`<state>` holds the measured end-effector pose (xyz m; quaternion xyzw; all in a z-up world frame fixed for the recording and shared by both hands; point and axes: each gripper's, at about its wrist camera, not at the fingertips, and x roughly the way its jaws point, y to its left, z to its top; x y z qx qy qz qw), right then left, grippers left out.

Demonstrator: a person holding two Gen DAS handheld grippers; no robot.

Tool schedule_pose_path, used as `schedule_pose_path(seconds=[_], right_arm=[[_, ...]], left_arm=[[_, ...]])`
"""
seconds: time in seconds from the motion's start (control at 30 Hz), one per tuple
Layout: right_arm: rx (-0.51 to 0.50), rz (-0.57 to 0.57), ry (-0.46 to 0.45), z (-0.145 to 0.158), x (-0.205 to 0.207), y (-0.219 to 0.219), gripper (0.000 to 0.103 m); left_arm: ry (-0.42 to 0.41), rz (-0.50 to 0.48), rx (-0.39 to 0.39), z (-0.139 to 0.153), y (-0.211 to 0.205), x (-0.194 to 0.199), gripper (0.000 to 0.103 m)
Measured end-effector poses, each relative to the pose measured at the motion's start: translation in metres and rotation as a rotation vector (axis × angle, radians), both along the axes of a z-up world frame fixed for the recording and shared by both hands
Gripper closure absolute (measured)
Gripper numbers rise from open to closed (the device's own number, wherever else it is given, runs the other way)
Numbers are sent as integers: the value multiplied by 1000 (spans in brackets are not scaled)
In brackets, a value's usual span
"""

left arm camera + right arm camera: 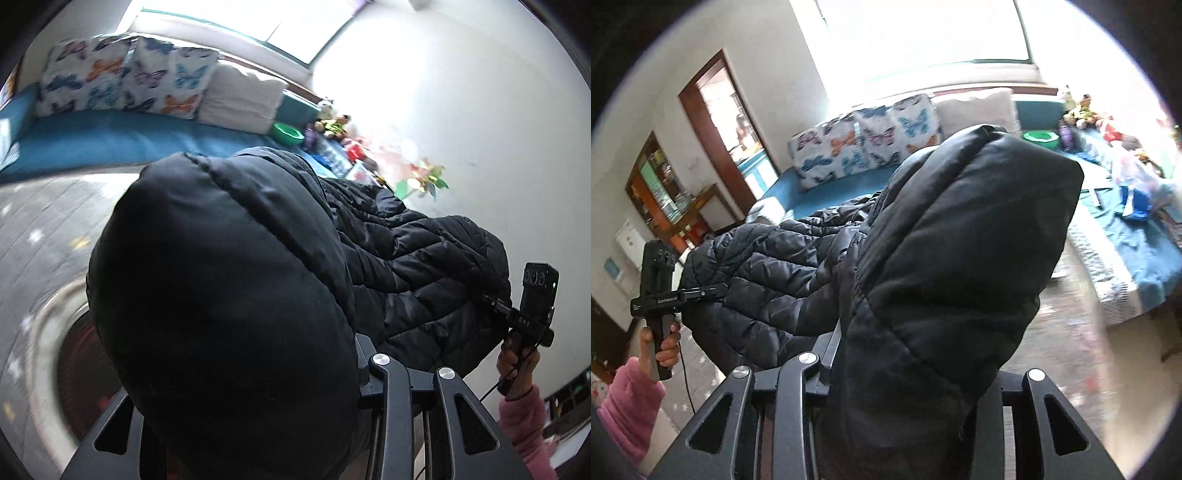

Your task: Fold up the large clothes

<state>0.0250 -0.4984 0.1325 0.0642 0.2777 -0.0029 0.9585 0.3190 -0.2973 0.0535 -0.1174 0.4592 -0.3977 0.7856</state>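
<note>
A blue bed [827, 199] runs under the bright window, with butterfly pillows [122, 77] against the wall. A black quilted jacket [406, 266] hangs in the air in front of it, stretched between both grippers. The left gripper [718, 291] has its fingers narrowed on one end of the jacket, the right gripper [496, 301] on the other. A pink sleeve [628, 402] shows behind each handle. A green bowl [288, 133] sits on the bed.
</note>
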Motion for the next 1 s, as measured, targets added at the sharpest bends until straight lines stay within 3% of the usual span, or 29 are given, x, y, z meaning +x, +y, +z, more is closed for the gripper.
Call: schedule_pose_path(seconds=[0.13,0.2,0.3,0.33,0.4,0.5,0.57,0.7,0.83,0.9,1.0], right_arm=[[70,-47,18,-12,-6,-42,61],[109,-77,51,-35,-5,-62,59],[155,-135,151,-82,-1,-88,50],[193,-164,171,-102,0,-98,43],[287,-178,170,-120,-3,-116,34],[395,-176,136,-129,-15,-134,30],[369,-187,140,-122,-22,-133,30],[186,-271,169,-93,-38,-122,30],[0,-366,98,-56,-49,-103,30],[-17,-353,63,-50,-47,-100,30],[-16,-321,55,-50,-25,-93,30]], left_arm=[[31,-47,63,-17,-71,6,56],[66,-61,124,-37,-98,6,51],[93,-27,194,-65,-112,4,28],[127,-13,171,-72,-112,7,19],[198,3,116,-80,-105,11,13],[259,30,80,-78,-91,16,12],[231,55,81,-63,-80,22,12],[110,115,85,-16,-60,31,12],[-53,111,84,31,-53,24,12],[-109,75,82,43,-65,20,12],[-119,34,105,37,-91,9,15]])
